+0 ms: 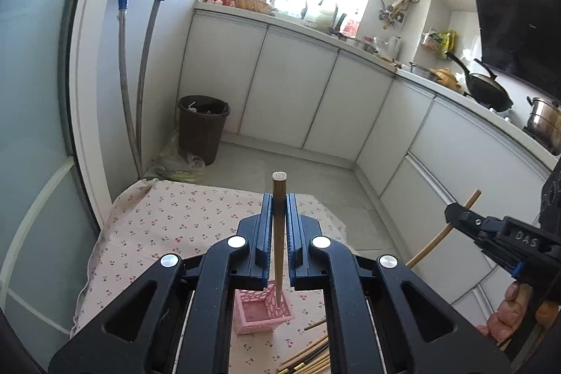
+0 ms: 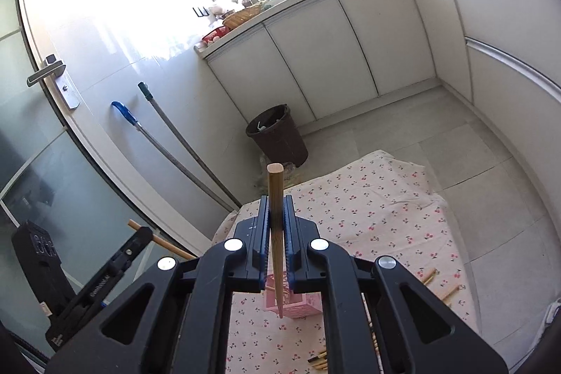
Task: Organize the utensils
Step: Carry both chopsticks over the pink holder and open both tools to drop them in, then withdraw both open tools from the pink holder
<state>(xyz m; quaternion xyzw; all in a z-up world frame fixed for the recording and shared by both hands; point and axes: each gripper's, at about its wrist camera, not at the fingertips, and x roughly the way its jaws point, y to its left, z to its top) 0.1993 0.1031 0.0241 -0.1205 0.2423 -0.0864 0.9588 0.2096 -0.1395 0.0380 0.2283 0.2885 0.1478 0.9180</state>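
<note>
Black linkage arms are filling the bottom of both wrist views, leading up to blue-padded fingers. On the left gripper (image 1: 279, 209), the fingers are pressing together on a brown chopstick (image 1: 279, 233), which is standing nearly upright between the pads; its flat top is sticking out above the fingertips and its thin tip is pointing down over the open mouth of the pink lattice basket (image 1: 263, 312). Whether the tip is touching the basket's bottom cannot be told.

On the right gripper (image 2: 277, 212), the fingers are likewise clamping a second chopstick (image 2: 276, 233), held almost vertical, with its tip hanging in front of the pink basket's near wall, seemingly just outside it. From the left wrist view, that same chopstick is showing as a pale curved stick crossing the right gripper's fingers at the right edge, with the person's hand (image 1: 508, 311) wrapping the handle below.

That basket is sitting on a cherry-print cloth (image 1: 168, 223) spread over the counter. More loose chopsticks (image 1: 308, 360) are lying in a heap on the cloth near the basket, and a few others (image 2: 441, 286) are lying scattered apart to the right.

Beyond, a dark brown waste bin (image 1: 203, 125) is standing on the tiled floor beside white kitchen cabinets (image 1: 291, 86).
</note>
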